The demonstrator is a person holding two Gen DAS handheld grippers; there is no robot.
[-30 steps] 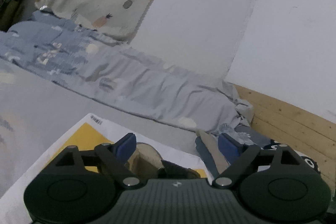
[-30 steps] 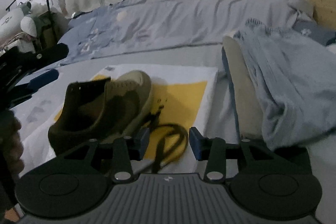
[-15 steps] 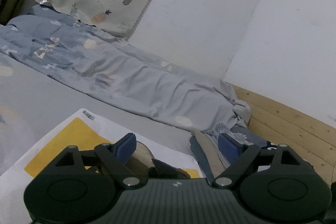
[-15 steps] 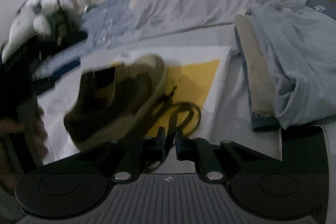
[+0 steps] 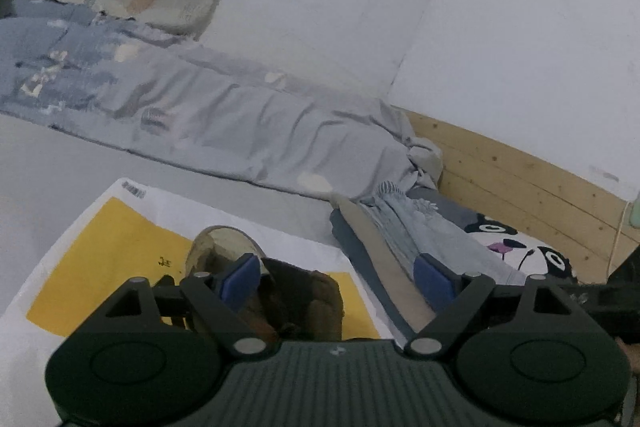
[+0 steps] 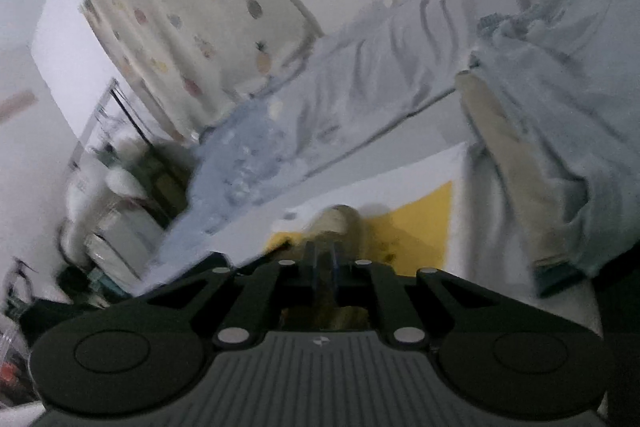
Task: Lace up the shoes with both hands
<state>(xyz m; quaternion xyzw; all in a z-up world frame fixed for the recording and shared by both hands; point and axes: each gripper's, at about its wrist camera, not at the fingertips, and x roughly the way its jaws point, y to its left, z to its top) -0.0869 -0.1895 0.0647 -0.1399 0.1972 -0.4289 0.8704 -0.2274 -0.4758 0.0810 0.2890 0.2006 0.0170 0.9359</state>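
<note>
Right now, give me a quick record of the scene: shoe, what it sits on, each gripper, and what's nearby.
shoe: brown shoe, toe pointing away
surface: white and yellow sheet on a grey bed
left gripper: jaws wide apart above the shoe, nothing held
right gripper: jaws shut; what they pinch cannot be told through the blur
nearby: folded clothes right of the shoe, wooden board behind

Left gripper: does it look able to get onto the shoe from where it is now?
Probably yes. The left gripper stands wide open just above the brown shoe on the yellow and white sheet, and nothing shows between its pads and the shoe's opening.
</note>
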